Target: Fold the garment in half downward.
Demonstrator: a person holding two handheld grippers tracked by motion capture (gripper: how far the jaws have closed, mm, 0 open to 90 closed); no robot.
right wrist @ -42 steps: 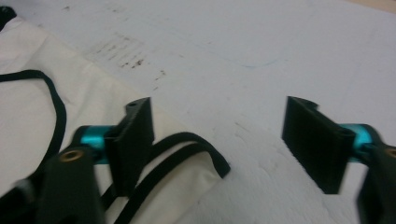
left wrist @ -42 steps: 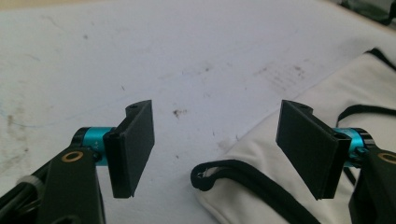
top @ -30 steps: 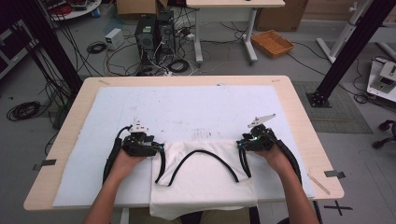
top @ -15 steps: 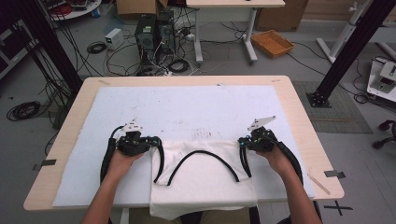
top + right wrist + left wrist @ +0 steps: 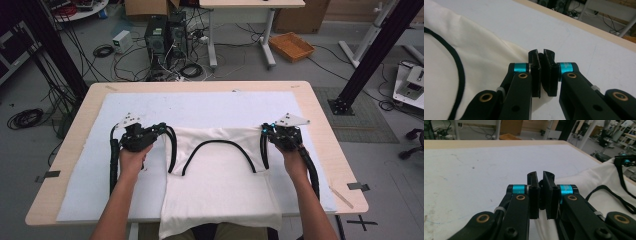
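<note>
The white garment (image 5: 220,180), a sleeveless top edged in black trim (image 5: 220,145) at the neck and armholes, lies spread between the two grippers, its upper edge stretched straight from one to the other and its lower part running back toward the person and hanging over the near edge of the table (image 5: 325,125). The left gripper (image 5: 161,131) has its jaws pressed together on the garment's shoulder corner nearest it; in the left gripper view the two black pads stand almost touching, with dark trim caught between them, and white cloth (image 5: 599,185) runs away to the right of the jaws toward the other gripper (image 5: 625,161). The jaws of this gripper have just been closing, and the cloth corner is between them. The right gripper (image 5: 266,131) pinches the opposite shoulder corner; in the right gripper view its pads are likewise nearly shut, with the pale fabric (image 5: 474,50) gathered up to them from the left and a black trim loop (image 5: 459,70) curving farther left of the jaws. Its jaws too have just been closing on the cloth. Under both grippers and beyond their tips lies the white table cover (image 5: 210,107), bare ahead of the jaws. Each gripper is held in one of the person's hands, the forearms coming in from behind them.
</note>
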